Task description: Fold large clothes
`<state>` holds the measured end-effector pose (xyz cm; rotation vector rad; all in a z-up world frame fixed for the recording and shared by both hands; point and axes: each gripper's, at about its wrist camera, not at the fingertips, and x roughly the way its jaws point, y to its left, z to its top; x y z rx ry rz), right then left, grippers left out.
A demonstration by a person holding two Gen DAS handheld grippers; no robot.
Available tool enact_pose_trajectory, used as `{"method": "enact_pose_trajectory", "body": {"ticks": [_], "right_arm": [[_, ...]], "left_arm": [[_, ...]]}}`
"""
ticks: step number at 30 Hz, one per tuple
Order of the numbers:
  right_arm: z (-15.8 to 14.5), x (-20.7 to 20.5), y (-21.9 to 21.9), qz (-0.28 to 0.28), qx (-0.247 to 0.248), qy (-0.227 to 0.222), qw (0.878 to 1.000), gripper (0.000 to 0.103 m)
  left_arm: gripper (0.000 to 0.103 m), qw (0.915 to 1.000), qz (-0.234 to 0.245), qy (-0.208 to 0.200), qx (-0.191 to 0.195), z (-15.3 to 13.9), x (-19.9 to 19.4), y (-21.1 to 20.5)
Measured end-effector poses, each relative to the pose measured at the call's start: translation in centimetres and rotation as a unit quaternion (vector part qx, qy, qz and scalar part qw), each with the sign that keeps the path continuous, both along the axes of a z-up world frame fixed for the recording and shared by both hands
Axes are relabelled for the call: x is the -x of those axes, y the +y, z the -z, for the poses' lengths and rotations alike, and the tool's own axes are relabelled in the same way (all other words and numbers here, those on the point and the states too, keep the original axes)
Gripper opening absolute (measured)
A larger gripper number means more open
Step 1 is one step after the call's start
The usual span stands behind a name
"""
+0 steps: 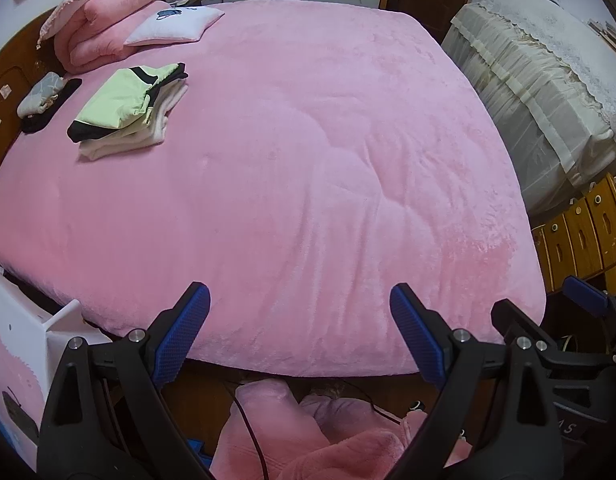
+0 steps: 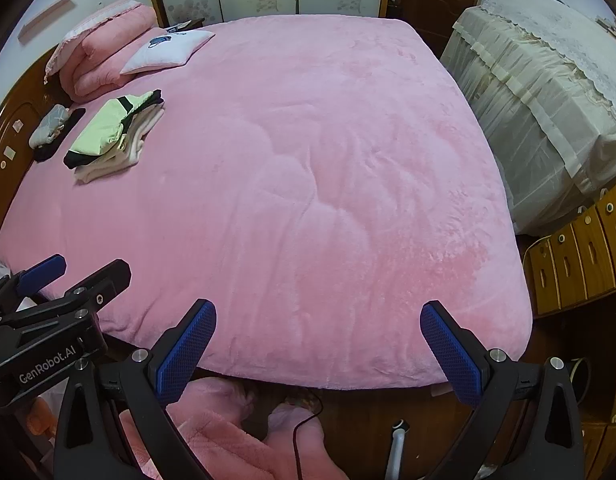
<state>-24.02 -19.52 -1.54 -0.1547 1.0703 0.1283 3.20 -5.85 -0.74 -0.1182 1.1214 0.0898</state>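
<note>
While both tongs (image 1: 299,300) (image 2: 318,318) gape empty over pink bed (image 1: 308,160), white box (image 1: 23,328) only in left view

Plain pink bedspread (image 1: 291,168); folded stack (image 1: 127,108) pale green, black-trimmed, over cream.

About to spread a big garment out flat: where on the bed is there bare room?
The pink bedspread is bare from the near edge to the far edge, right of the folded stack. The headboard side is crowded: stack, pillow, rolled quilt.
</note>
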Motion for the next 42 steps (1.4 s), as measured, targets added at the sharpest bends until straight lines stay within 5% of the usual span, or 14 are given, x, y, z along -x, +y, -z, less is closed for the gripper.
{"method": "enact_pose_trajectory", "body": {"ticks": [42], "right_arm": [[-0.1,-0.6,-1.0,-0.007,0.003,0.005,1.000,0.103]], "left_arm": [[0.090,0.9999,-0.004,0.007,-0.008,0.4,0.1,-0.4]]}}
